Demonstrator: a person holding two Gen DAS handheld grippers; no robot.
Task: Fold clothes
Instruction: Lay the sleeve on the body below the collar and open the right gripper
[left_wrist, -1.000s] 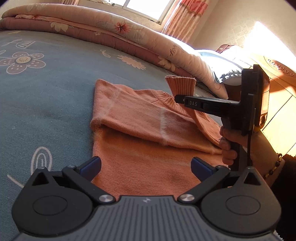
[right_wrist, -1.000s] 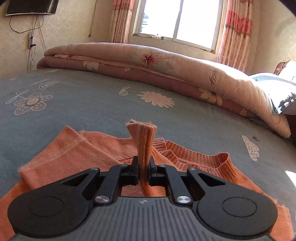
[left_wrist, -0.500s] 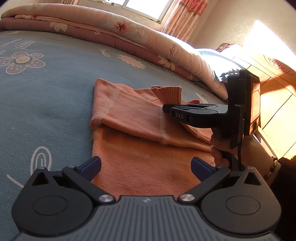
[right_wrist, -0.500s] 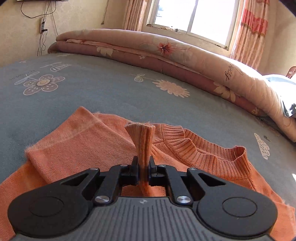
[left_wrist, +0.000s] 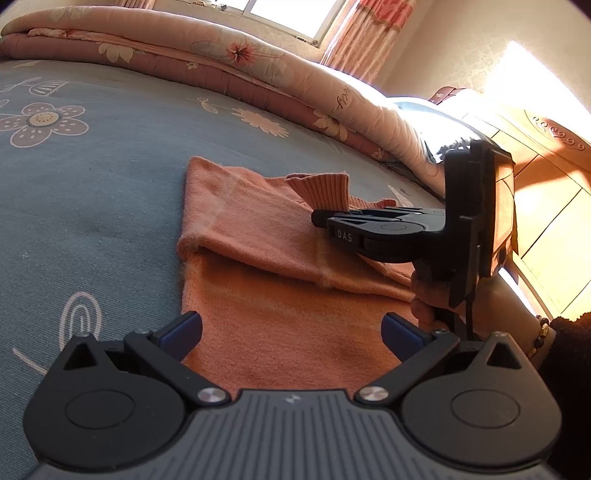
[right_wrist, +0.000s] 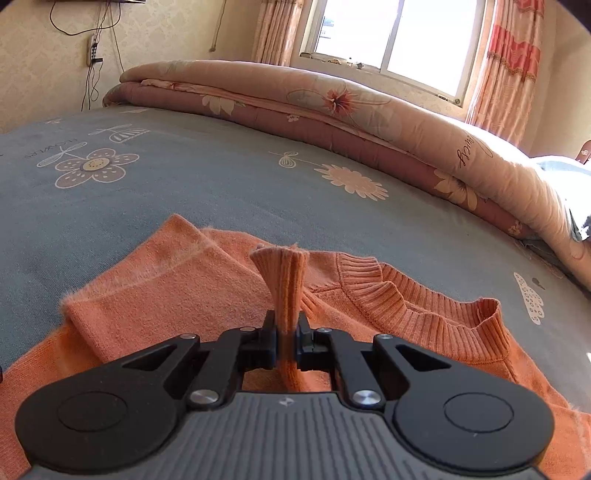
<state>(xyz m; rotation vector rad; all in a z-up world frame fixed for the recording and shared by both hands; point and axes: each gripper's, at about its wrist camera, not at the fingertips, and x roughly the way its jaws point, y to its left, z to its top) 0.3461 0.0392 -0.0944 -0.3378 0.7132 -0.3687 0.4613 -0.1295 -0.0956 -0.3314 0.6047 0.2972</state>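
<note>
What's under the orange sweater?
The sweater lies on a grey-blue bed sheet with flower prints, which shows all around it. The sheet directly beneath is covered. One folded sleeve lies on top; the right gripper pinches the other's cuff.

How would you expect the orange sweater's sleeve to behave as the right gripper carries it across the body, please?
Probably floppy: the ribbed cuff bunches and fans out where the right gripper pinches it. Likely light, since the sleeve lifts from a small pinch. The fuzzy knit of the sweater should cling rather than slide, so it may drag the layer beneath.
</note>
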